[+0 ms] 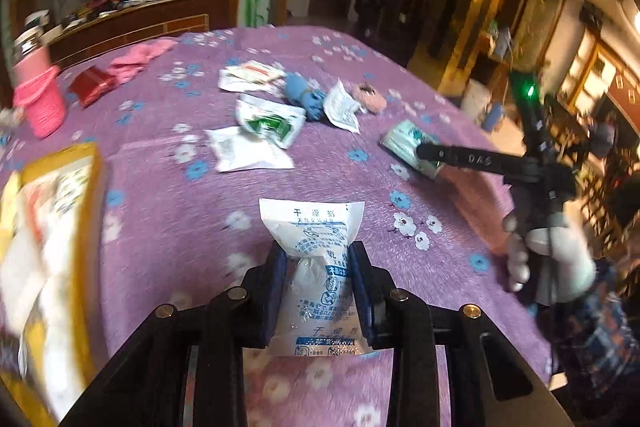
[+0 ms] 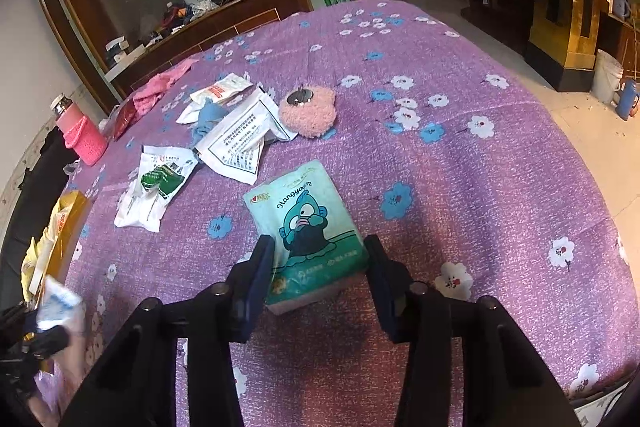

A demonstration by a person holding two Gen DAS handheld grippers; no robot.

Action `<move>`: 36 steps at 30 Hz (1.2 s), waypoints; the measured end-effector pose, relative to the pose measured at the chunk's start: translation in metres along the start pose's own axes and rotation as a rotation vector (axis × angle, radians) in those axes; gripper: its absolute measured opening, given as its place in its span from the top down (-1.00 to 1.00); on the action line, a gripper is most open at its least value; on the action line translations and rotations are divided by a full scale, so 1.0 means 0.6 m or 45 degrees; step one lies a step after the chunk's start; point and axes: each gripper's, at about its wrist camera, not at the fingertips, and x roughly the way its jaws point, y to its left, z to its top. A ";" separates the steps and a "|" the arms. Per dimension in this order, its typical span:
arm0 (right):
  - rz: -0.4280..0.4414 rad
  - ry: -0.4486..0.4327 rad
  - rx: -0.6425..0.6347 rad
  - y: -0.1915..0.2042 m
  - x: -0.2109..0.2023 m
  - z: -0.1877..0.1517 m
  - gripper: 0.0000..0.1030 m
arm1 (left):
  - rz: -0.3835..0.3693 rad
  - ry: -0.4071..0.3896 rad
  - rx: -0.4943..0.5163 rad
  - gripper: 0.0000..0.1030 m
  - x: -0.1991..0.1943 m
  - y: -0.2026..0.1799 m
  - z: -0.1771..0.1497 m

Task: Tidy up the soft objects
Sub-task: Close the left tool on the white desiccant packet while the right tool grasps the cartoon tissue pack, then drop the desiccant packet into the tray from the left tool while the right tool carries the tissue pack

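Biggest thing here is the purple flowered tablecloth (image 2: 460, 167), it covers the whole table and everything sits on it. At the left edge there's a yellow bag (image 1: 60, 227) with white packets inside, pretty blurred in the left wrist view. A pink crocheted bottle (image 2: 82, 135) stands upright further back on that side, with a pink cloth (image 2: 160, 87) and a red packet (image 1: 90, 85) lying near it.

Mid-table is a loose scatter of white sachets: a green-printed one (image 2: 160, 179), a big one with black text (image 2: 240, 143), and a red-printed one (image 2: 220, 91) further back. A blue knitted thing (image 1: 304, 95) lies among them and a fuzzy pink pad (image 2: 308, 115) sits just beside the text sachet.

The teal tissue pack (image 2: 308, 227) with the cartoon fish lies flat on the cloth right in front of the right gripper (image 2: 316, 267). It's between the 2 fingers, but I can see a gap on each side, so the jaws are spread around it and not pinching it.

The left gripper (image 1: 318, 287) has its blue pads pressed tight on a white desiccant sachet (image 1: 316, 267) with blue print, squeezed at the middle and apparently held up off the cloth. A white-gloved hand (image 1: 548, 259) grips the right gripper's handle.
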 end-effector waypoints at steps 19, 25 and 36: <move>0.076 -0.053 -0.159 0.110 -0.085 -0.013 0.15 | 0.317 -0.208 -0.444 0.36 -0.217 0.264 -0.136; 0.168 -0.064 -0.297 0.222 -0.109 -0.013 0.15 | 0.313 -0.212 -0.469 0.36 -0.216 0.285 -0.149; 0.332 0.046 -0.513 0.433 -0.087 -0.042 0.15 | 0.371 -0.161 -0.441 0.30 -0.182 0.295 -0.129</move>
